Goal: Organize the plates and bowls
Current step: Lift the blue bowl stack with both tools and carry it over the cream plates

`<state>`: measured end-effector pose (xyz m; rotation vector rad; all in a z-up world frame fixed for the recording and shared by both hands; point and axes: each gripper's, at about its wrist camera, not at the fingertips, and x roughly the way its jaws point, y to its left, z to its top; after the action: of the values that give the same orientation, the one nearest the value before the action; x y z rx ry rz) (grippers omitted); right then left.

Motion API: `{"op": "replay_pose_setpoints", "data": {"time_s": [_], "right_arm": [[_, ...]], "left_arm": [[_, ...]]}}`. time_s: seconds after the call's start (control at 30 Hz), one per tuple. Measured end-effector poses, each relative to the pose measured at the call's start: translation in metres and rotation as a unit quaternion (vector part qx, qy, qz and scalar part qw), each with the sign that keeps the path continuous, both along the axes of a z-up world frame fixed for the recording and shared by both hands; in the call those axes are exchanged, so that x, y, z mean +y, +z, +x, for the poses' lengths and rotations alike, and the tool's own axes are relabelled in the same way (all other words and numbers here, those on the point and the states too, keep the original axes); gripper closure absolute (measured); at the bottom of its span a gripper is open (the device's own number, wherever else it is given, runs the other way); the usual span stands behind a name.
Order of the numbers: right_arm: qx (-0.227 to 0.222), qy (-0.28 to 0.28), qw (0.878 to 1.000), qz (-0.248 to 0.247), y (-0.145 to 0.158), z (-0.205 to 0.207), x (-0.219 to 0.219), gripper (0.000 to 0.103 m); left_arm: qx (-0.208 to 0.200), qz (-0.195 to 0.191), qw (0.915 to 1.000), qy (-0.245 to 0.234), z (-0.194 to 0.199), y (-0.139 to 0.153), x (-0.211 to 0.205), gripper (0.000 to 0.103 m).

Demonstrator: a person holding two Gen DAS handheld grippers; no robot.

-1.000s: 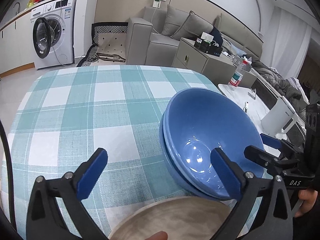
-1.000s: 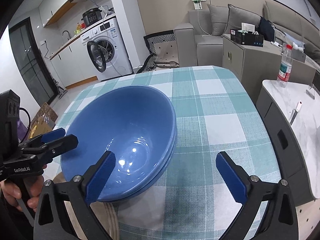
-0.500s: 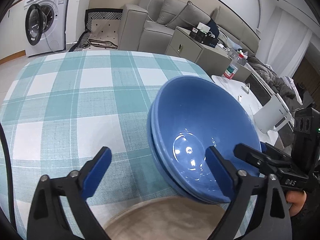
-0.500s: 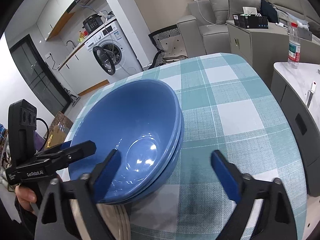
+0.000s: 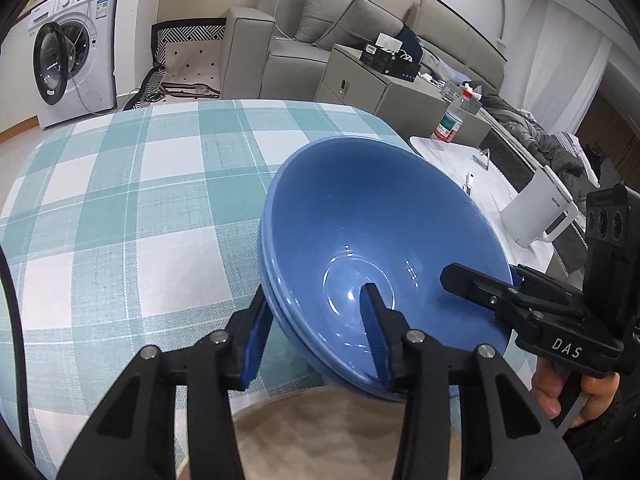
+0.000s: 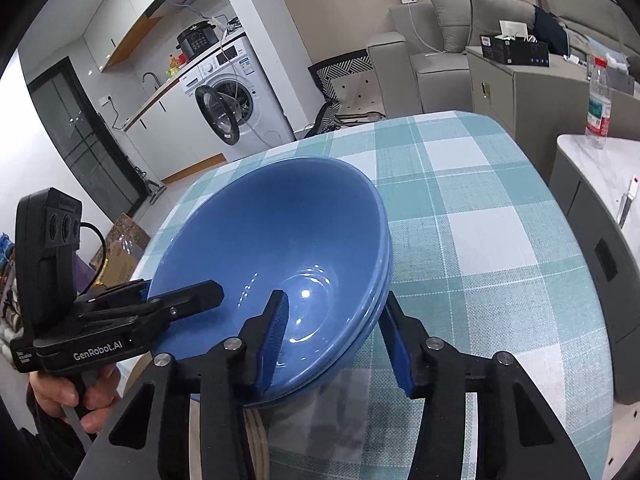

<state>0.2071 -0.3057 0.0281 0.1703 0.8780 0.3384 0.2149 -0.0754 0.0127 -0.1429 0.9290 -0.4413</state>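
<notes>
- Nearest: a beige plate stack [image 5: 344, 436] lies under the bowls, mostly hidden by gripper frames and cut off at the bottom edge; count unreadable.
- Blue bowls [image 5: 376, 240], glossy, nested at least two deep by the rim lines, tilted, on the checked tablecloth [image 5: 120, 208] near its front edge.
- Left gripper [image 5: 316, 336] straddles the bowls' left rim, jaws closing, one pad inside, one outside; contact not confirmable.
- Right gripper [image 6: 336, 340] likewise on the right rim, jaws closing.
- Far: washing machine [image 6: 232, 96], sofa [image 5: 320, 40].

bowls [image 5: 360, 216] stacked on tablecloth [image 5: 120, 200] | plates [image 5: 344, 436] in front
</notes>
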Motion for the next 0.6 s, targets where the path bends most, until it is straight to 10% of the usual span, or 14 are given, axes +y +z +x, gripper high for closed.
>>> {"op": "replay_pose_setpoints", "data": {"time_s": [0.6], "right_arm": [[-0.012,-0.007,1.000,-0.004,0.0064,-0.0088,-0.0064,0.055]], "left_arm": [[-0.018,0.012,0.9998,0.000,-0.0076,0.0062,-0.0042,0.060]]}}
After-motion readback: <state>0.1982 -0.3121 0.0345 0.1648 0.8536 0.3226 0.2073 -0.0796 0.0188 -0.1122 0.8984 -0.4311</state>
